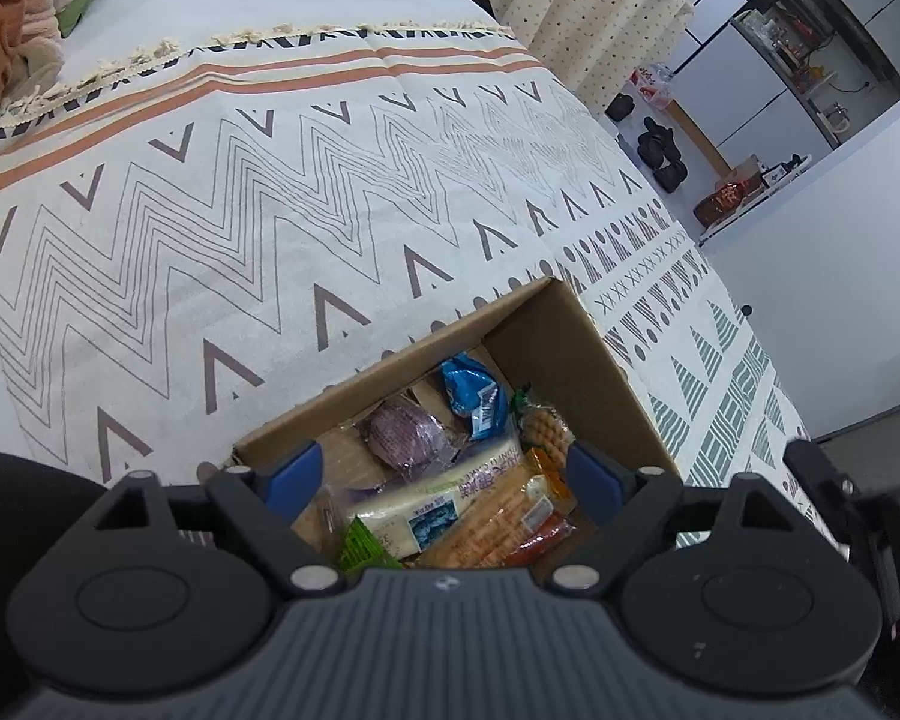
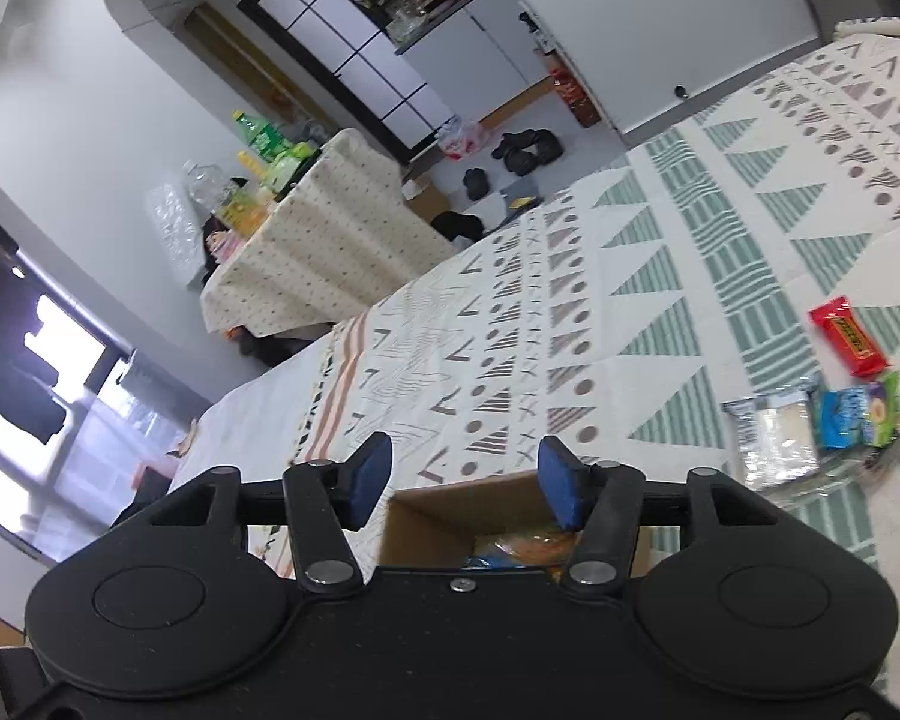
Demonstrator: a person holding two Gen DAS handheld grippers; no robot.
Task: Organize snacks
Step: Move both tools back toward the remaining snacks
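Observation:
A brown cardboard box [image 1: 576, 354] stands on the patterned bed cover. It holds several snack packs: a blue bag [image 1: 471, 390], a purple pack [image 1: 399, 435], a white bar pack [image 1: 444, 501] and orange cracker packs [image 1: 510, 528]. My left gripper [image 1: 444, 474] is open and empty, right above the box's near side. My right gripper [image 2: 465, 483] is open and empty, above the box's edge [image 2: 450, 516]. On the cover to the right lie a red bar [image 2: 849, 342], a blue-green pack [image 2: 861, 411] and a clear-wrapped pack [image 2: 777, 438].
The patterned cover [image 1: 306, 228] spreads over the bed. Folded clothes [image 1: 18, 18] lie at the far left corner. A cloth-covered table [image 2: 324, 240] with bottles stands beyond the bed, with shoes [image 2: 525, 150] on the floor.

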